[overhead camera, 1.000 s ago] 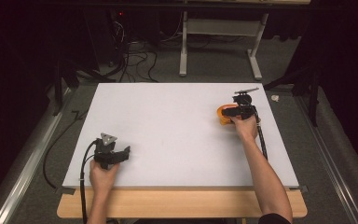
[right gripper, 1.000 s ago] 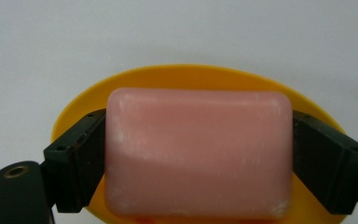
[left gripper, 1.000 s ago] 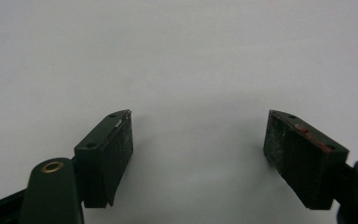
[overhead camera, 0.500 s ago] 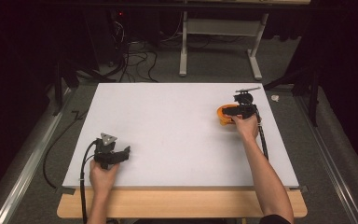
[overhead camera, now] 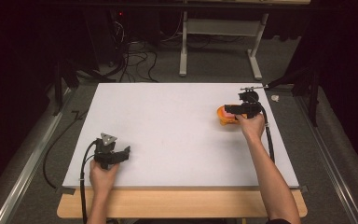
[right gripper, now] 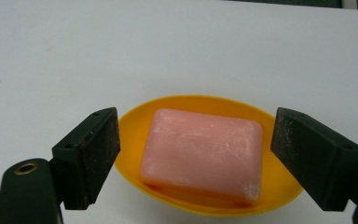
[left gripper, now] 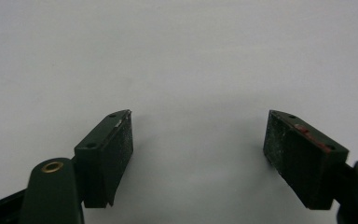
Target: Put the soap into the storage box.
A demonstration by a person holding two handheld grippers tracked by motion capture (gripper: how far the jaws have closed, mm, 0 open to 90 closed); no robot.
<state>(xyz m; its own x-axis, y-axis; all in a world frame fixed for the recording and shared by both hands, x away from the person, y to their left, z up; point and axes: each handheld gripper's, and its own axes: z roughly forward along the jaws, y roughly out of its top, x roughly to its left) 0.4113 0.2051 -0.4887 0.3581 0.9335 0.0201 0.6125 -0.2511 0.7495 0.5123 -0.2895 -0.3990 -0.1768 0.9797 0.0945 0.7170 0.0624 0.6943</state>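
While the right gripper [right gripper: 196,154] hung over the glossy yellow oval plastic dish [right gripper: 177,109], its jaws stood either side of the pink rounded rectangular soap bar [right gripper: 204,151] without touching it; matte pads [right gripper: 105,154], rough and speckled. The soap sat in the dish, faintly chalky on top, one corner whitened. Its jaws had just been closing, soap between them, not gripped yet. The dish [overhead camera: 224,115] lay near the right edge of the flat white matte board [overhead camera: 177,121], toward its far half. The left gripper [overhead camera: 121,153] sat near the board's near-left corner, grey three-cornered plate on top, black cable trailing off the near edge. Its jaws [left gripper: 198,149] were wide apart over bare board, nothing between them; pads [left gripper: 121,144] scuffed, a reddish mark on the other jaw's edge. Versus a second earlier: high view looked nearly the same, left hand in the same spot, dish unmoved, right gripper at the dish both times.
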